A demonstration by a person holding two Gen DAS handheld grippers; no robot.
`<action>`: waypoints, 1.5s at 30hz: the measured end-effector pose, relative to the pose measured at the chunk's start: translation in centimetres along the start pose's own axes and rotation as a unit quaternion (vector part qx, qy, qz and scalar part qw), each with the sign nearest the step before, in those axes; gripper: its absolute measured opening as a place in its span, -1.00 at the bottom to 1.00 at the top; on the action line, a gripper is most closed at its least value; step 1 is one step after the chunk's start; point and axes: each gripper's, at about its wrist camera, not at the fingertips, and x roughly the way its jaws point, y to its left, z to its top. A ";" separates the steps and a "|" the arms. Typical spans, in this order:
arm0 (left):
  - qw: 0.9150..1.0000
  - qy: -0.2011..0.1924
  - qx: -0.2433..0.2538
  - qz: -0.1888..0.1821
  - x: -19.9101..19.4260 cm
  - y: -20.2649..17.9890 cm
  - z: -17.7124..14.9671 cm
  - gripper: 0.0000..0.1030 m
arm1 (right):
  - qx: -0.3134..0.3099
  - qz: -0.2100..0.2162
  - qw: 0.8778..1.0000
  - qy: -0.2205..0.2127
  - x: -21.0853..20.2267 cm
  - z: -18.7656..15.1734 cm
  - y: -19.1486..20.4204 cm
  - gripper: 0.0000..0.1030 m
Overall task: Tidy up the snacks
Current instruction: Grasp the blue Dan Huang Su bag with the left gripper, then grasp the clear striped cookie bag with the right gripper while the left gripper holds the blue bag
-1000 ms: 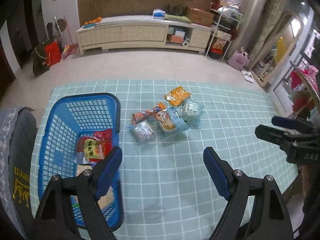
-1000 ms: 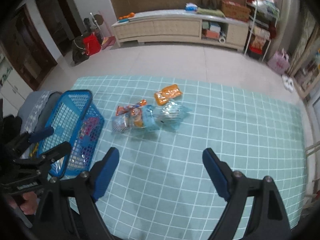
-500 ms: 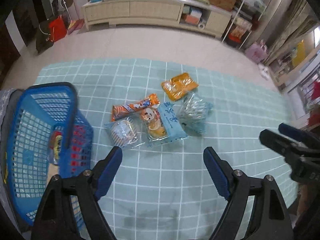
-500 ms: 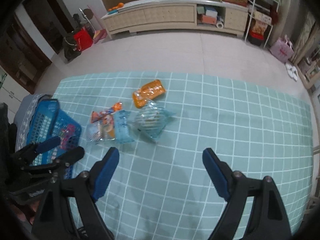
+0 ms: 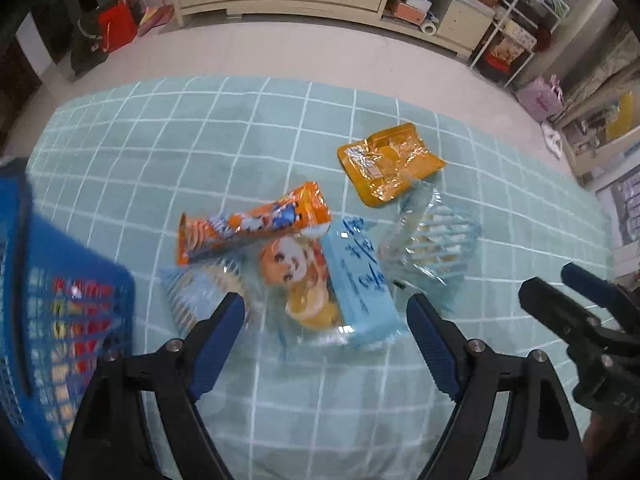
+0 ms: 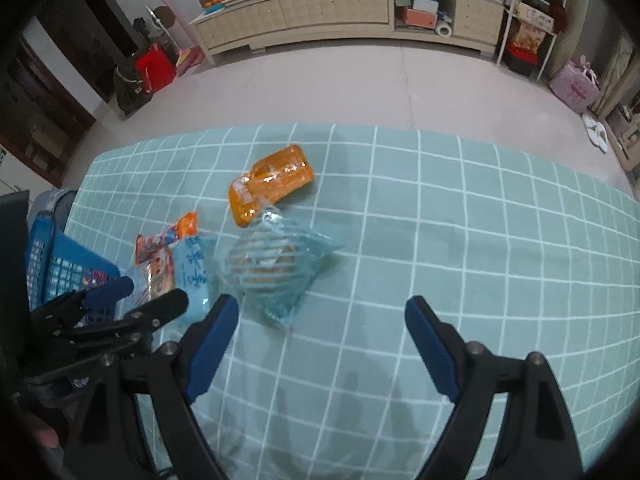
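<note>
A pile of snack packets lies on the teal checked cloth (image 5: pixel 320 400). In the left wrist view my left gripper (image 5: pixel 326 318) hangs open just above the light blue packet with a cartoon face (image 5: pixel 332 280). A long orange packet (image 5: pixel 252 226), a flat orange pouch (image 5: pixel 386 164) and two clear blue-striped bags (image 5: pixel 432 240) lie around it. The blue basket (image 5: pixel 52 320) stands at the left with snacks inside. My right gripper (image 6: pixel 320 316) is open over the cloth, just right of a clear striped bag (image 6: pixel 272 268), holding nothing.
The cloth (image 6: pixel 480 260) stretches bare to the right of the pile. A grey cushion edge (image 6: pixel 60 200) sits behind the basket (image 6: pixel 56 264). Beyond the table, a long low cabinet (image 6: pixel 340 12), shelves and bags stand along the far wall.
Both grippers have dropped lower and moved forward toward the snack pile, which now looks larger. The left gripper swung right, away from the basket. Both stayed open.
</note>
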 end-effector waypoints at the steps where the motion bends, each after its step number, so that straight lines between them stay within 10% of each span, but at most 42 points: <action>1: 1.000 0.002 0.000 0.006 0.6 0.0 0.2 0.59 | 0.005 0.000 1.000 0.000 0.3 0.1 -0.1 0.71; 23: 1.000 -0.001 0.019 0.000 2.3 0.1 -0.5 0.28 | -0.081 0.003 0.997 0.004 1.7 0.9 0.9 0.71; 45: 0.996 -0.064 0.059 0.025 0.0 0.8 -3.8 0.28 | -0.367 0.020 0.930 0.006 6.7 0.9 6.4 0.71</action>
